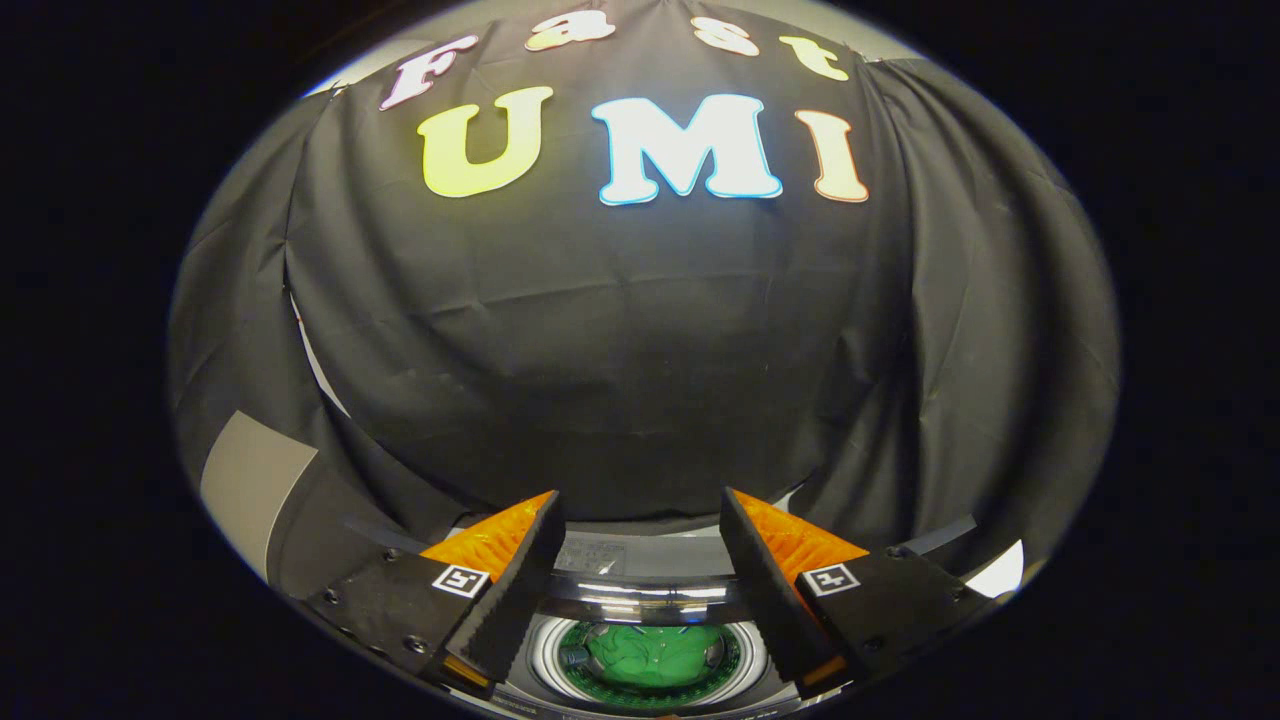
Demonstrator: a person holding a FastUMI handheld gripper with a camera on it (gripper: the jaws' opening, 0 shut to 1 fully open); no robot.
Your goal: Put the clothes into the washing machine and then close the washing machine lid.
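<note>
My gripper point(640, 515) is open, its two fingers spread wide with nothing between them. Below and between the fingers lies the washing machine point(640, 560), seen from above, with a shiny rim around its round drum opening. A green garment point(655, 655) lies crumpled inside the drum. The gripper hangs above the machine, apart from it. I cannot make out the lid's position from here.
The black cloth wall point(620, 350) stands close behind the machine and fills the space ahead of the fingers. A pale grey panel point(250, 475) shows at the left through a gap in the cloth.
</note>
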